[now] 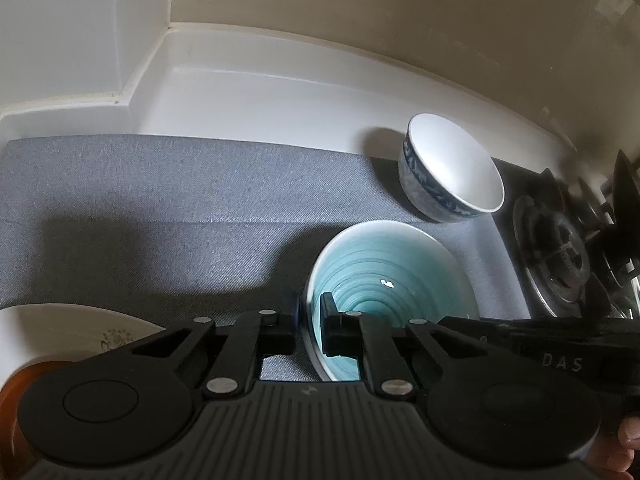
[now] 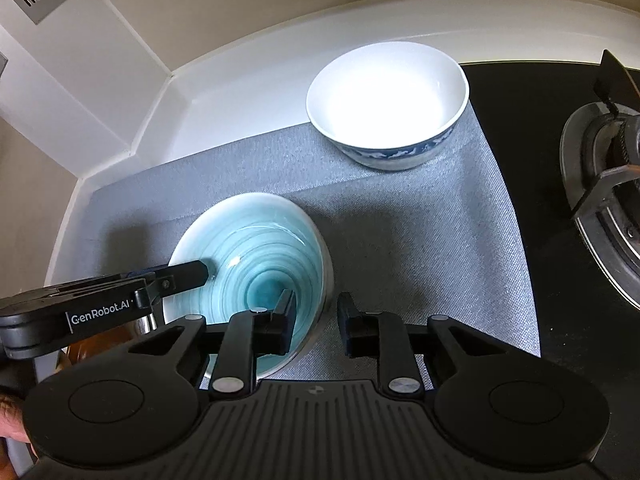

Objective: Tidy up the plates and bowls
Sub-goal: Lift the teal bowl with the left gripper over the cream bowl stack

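**Both grippers at the teal bowl**

The left gripper (image 1: 310,320) is clamped on the near-left rim of the teal bowl (image 2: 256,256), which sits on the grey mat (image 2: 400,240). The right gripper (image 2: 316,320) straddles the bowl's right rim, fingers not visibly pressing. Farther right stands the white bowl (image 2: 386,104), beside the stove burner (image 2: 608,184).

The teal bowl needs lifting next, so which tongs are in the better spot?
Probably the left tongs. They are already pinched on the teal bowl's rim, one finger inside and one outside. The right tongs straddle the opposite rim but show a gap, so they would need to close more first.
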A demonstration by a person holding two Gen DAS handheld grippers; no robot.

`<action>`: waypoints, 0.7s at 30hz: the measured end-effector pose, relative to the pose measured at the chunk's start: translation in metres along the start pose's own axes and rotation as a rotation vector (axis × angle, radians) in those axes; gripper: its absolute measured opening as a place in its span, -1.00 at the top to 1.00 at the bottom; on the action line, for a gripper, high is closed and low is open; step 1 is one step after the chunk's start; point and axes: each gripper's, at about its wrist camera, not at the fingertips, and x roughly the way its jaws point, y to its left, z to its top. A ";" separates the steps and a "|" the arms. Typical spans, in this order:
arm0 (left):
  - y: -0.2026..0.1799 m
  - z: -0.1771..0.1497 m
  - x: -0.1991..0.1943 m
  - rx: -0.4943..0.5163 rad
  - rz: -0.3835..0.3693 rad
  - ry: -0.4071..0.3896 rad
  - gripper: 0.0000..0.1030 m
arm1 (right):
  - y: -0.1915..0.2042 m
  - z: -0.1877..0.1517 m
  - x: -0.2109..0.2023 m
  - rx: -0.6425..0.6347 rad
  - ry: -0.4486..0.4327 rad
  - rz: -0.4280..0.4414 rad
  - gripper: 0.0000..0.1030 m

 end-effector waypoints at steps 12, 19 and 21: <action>-0.006 -0.007 -0.025 0.015 -0.038 -0.067 0.86 | 0.001 -0.007 -0.022 -0.003 -0.054 -0.010 0.74; -0.029 -0.020 -0.067 0.057 -0.086 -0.128 0.85 | 0.000 -0.021 -0.075 -0.012 -0.143 0.005 0.73; -0.037 -0.026 -0.076 0.065 -0.096 -0.134 0.86 | -0.002 -0.028 -0.089 -0.007 -0.162 0.000 0.73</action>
